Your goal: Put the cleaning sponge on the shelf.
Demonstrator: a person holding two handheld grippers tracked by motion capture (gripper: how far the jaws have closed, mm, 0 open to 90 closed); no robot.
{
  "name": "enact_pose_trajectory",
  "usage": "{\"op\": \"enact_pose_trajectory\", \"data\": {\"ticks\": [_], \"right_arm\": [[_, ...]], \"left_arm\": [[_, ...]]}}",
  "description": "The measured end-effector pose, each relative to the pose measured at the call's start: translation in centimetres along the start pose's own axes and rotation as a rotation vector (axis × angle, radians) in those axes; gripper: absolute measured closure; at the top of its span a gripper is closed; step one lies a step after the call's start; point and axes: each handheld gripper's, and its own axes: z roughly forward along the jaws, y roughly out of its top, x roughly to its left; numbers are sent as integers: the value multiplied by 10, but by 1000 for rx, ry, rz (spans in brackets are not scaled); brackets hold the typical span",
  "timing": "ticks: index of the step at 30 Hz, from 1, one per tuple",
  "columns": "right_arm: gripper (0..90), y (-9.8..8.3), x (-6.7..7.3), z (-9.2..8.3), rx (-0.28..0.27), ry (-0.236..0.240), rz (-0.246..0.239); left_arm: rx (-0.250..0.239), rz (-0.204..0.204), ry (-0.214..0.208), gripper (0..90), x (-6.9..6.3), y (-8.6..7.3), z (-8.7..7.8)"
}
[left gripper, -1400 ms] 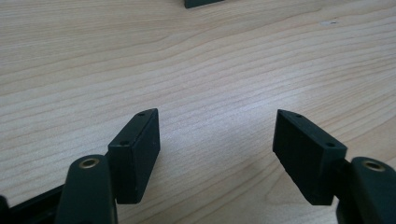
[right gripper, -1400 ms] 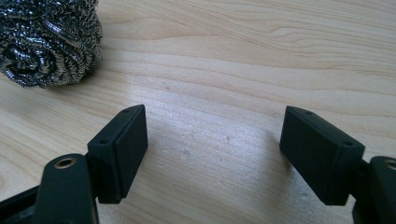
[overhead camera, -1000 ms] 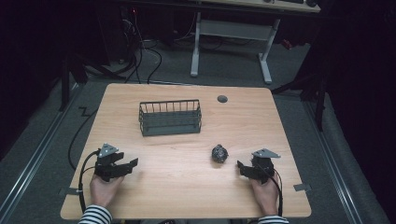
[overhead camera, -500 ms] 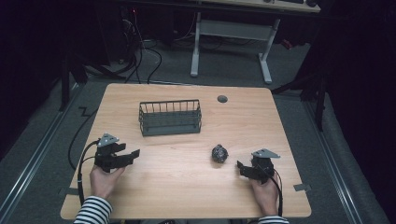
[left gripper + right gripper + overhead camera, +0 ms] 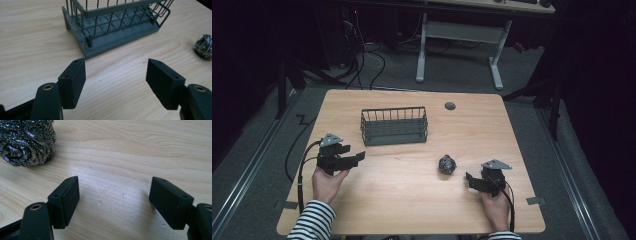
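Note:
A grey wire basket [image 5: 394, 125] stands empty at the table's middle left. A steel-wool ball [image 5: 446, 164] lies on the wood to its right, nearer the front. My left gripper [image 5: 356, 158] hovers open just left of and in front of the basket, pointing right. In the left gripper view its jaws [image 5: 116, 85] are wide apart with bare wood between them, the basket [image 5: 115, 25] just ahead and the ball [image 5: 204, 46] at the far right. My right gripper [image 5: 469, 181] is open, low at the ball's right. In the right gripper view the ball [image 5: 26, 141] lies ahead left of the empty gripper [image 5: 115, 200].
The wooden table [image 5: 412, 205] has a round cable hole [image 5: 450, 106] near its far edge. A cable [image 5: 299, 175] loops from the left gripper over the table's left edge. Beyond the table stands a white desk frame [image 5: 492, 55] on the dark floor.
The left hand has lifted and moved toward the basket's front left corner. The right hand, the ball and the basket have stayed in place.

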Motion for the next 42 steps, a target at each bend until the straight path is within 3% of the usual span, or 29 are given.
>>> {"op": "enact_pose_trajectory", "data": {"ticks": [9,19,22,32,42], "right_arm": [[246,0,0,0,0,-1,2],[249,0,0,0,0,-1,2],[250,0,0,0,0,-2,3],[251,0,0,0,-1,-2,3],[251,0,0,0,-1,-3,2]], "left_arm": [[-16,-5,-1,342,2,28,8],[-38,-34,33,373,13,51,20],[-24,-40,50,382,18,57,26],[-18,-63,95,406,26,72,43],[21,-68,131,452,31,73,59]]}}
